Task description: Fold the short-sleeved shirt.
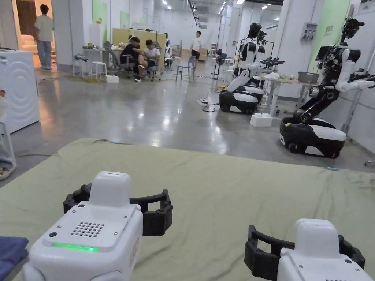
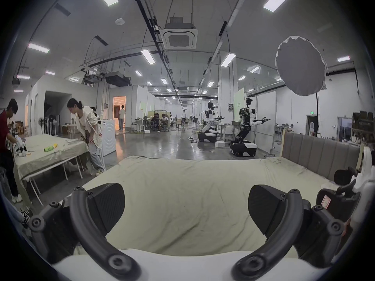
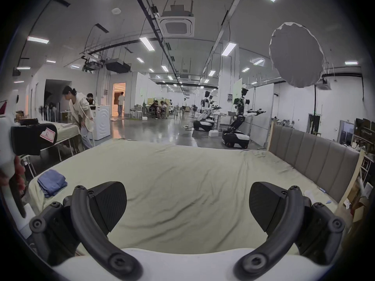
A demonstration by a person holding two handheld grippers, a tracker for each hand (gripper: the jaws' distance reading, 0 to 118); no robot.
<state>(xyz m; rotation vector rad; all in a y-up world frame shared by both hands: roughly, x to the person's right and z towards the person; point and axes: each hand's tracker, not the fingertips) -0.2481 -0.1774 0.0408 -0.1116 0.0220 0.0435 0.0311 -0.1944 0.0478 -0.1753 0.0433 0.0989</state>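
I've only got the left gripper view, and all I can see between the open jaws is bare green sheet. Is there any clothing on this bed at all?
Observer: Yes. In the right gripper view a blue cloth lies folded near the left corner of the green sheet.
Operator: Which hand-held gripper is nearer to it?
Observer: The left hand-held gripper. In the head view the cloth's edge shows just to the left of that gripper's white body.
Operator: Is the right one carrying anything?
Observer: No. The right hand-held gripper has its jaws wide apart, with just sheet behind the gap.
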